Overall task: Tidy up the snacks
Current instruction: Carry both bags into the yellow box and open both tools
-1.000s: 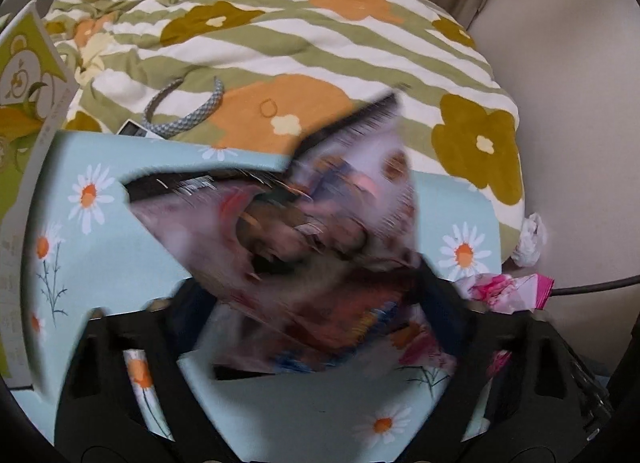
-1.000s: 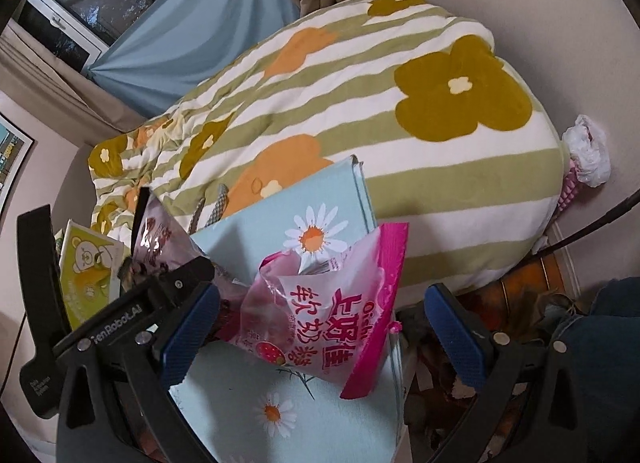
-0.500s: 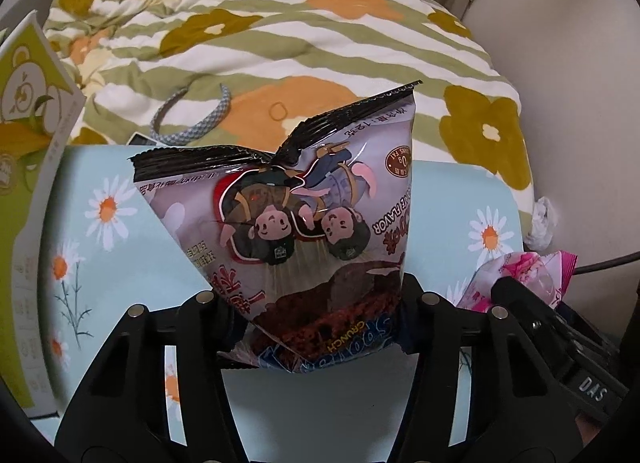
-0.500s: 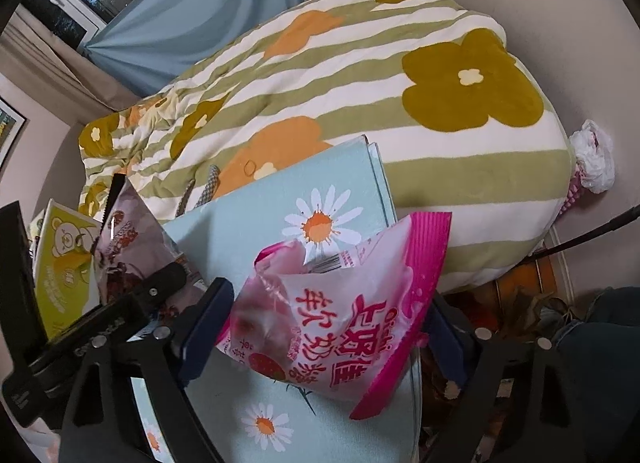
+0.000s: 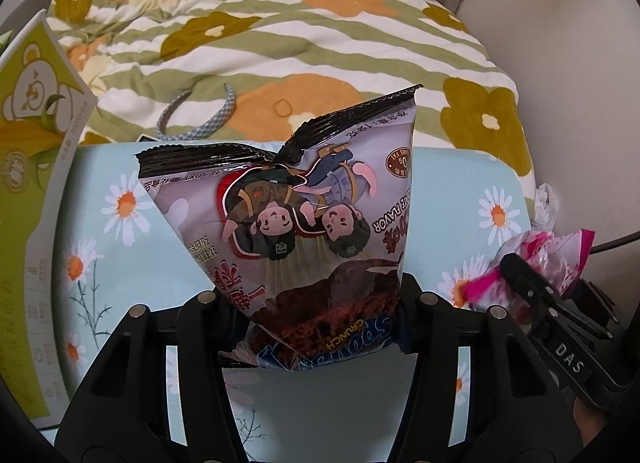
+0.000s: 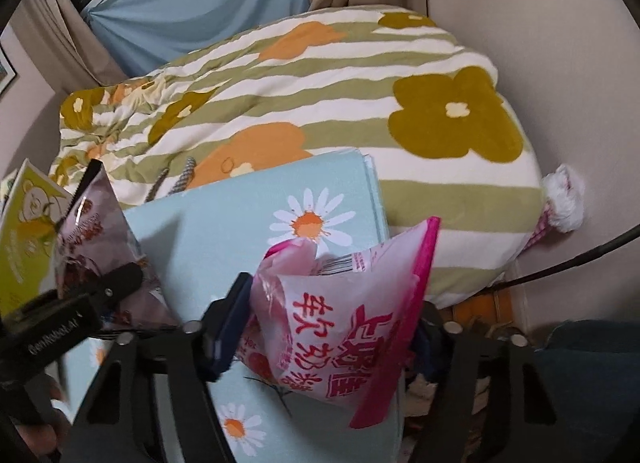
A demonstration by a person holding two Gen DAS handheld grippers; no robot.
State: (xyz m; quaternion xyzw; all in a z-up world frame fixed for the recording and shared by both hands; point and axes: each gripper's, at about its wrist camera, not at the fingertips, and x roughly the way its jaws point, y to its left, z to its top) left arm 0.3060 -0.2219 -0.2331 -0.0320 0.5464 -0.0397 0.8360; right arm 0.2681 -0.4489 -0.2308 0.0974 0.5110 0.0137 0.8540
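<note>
My left gripper (image 5: pixel 316 327) is shut on a grey-purple chocolate snack bag (image 5: pixel 304 223) with two cartoon figures and holds it upright above a light blue daisy-print surface (image 5: pixel 100 223). That bag also shows at the left of the right wrist view (image 6: pixel 92 247). My right gripper (image 6: pixel 328 339) is shut on a pink and white snack bag (image 6: pixel 344 323) with red characters, over the right end of the same surface (image 6: pixel 240 231). The pink bag shows at the right edge of the left wrist view (image 5: pixel 548 259).
A green box with a bear print (image 5: pixel 28 167) stands at the left edge. A striped flower quilt (image 5: pixel 280 43) lies behind, with a grey headband (image 5: pixel 200 119) on it. A wall (image 6: pixel 540 23) and a black cable (image 6: pixel 568 259) are at the right.
The left gripper has steadied with the chocolate bag, which was blurred in motion. The right gripper's jaws have closed in on the pink bag and it has moved closer beside the left.
</note>
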